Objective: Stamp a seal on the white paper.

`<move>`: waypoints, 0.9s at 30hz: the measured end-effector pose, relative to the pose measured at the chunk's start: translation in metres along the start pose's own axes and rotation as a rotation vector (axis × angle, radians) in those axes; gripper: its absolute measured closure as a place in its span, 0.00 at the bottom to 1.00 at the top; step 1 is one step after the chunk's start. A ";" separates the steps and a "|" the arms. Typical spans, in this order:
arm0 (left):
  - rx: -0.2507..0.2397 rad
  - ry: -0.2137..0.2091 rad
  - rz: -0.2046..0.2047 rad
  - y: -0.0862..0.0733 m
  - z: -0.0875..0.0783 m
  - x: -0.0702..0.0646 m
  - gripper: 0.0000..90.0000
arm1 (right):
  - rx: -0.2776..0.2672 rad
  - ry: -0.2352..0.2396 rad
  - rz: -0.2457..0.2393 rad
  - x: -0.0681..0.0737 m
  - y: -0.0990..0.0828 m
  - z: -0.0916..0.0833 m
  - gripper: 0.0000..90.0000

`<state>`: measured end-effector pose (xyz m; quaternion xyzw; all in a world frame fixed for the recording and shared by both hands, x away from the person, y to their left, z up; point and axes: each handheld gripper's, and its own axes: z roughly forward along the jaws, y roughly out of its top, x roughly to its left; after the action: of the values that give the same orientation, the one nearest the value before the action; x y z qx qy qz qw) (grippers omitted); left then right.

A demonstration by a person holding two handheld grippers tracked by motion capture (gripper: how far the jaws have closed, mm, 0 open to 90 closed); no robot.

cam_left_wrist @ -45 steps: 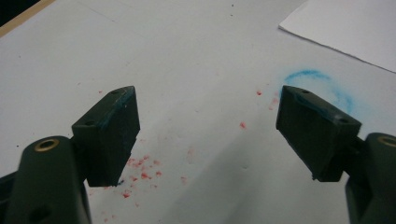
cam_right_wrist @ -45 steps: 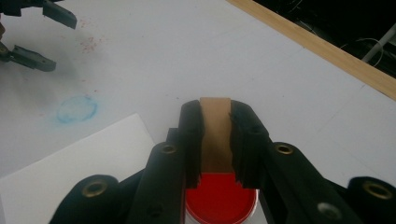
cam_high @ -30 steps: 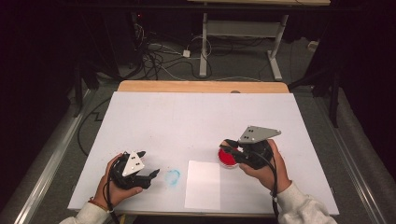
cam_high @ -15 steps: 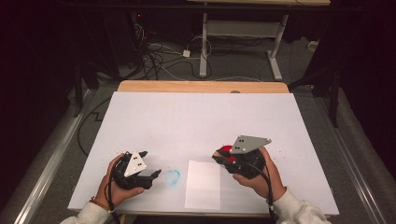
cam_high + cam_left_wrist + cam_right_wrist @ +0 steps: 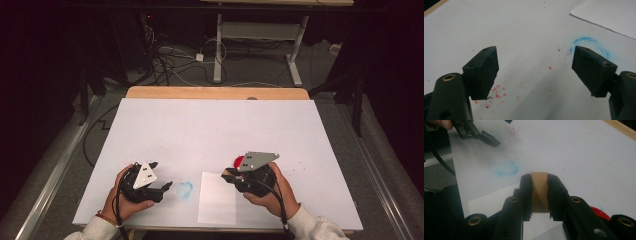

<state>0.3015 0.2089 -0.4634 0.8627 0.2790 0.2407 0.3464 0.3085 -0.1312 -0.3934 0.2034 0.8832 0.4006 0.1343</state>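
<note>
High view: a white-covered desk (image 5: 215, 130) with a wooden far edge. The right gripper (image 5: 231, 176), held in the person's right hand (image 5: 272, 192), lies low over the near right part of the desk, just above the upper right corner of a white rectangular paper sheet (image 5: 216, 202). Its fingers are closed on a small flat tan cardboard-coloured block (image 5: 539, 192), which stands upright between the pads (image 5: 526, 195) in the right gripper view. A round red object (image 5: 239, 161) sits beneath and just behind this gripper; what it is cannot be told. The left gripper (image 5: 162, 176), in the left hand (image 5: 122, 202), rests near the near left edge with its fingers spread apart and nothing between them. A pale blue smudged ring (image 5: 184, 189) marks the desk between this gripper and the paper. Small red specks (image 5: 495, 96) dot the surface beneath the left fingers.
</note>
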 end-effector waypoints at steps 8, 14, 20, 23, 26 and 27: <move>-0.002 0.004 0.003 0.000 -0.001 -0.001 0.23 | 0.037 0.034 -0.021 0.010 -0.004 0.013 0.84; 0.000 0.005 0.004 0.000 0.000 0.000 0.23 | 0.058 0.050 -0.032 0.013 -0.007 0.020 0.84; 0.002 0.006 0.006 0.000 0.000 -0.001 0.23 | 0.075 0.059 -0.039 0.016 -0.008 0.024 0.84; 0.001 0.007 0.005 0.000 0.000 0.000 0.23 | 0.079 0.058 -0.039 0.017 -0.010 0.025 0.84; 0.003 0.008 0.004 0.000 0.000 0.000 0.23 | 0.095 0.067 -0.053 0.018 -0.011 0.029 0.84; 0.003 0.007 0.005 0.000 0.000 0.000 0.23 | 0.101 0.071 -0.057 0.019 -0.011 0.029 0.84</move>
<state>0.3012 0.2086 -0.4635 0.8629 0.2786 0.2444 0.3436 0.3005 -0.1101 -0.4223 0.1705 0.9120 0.3586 0.1035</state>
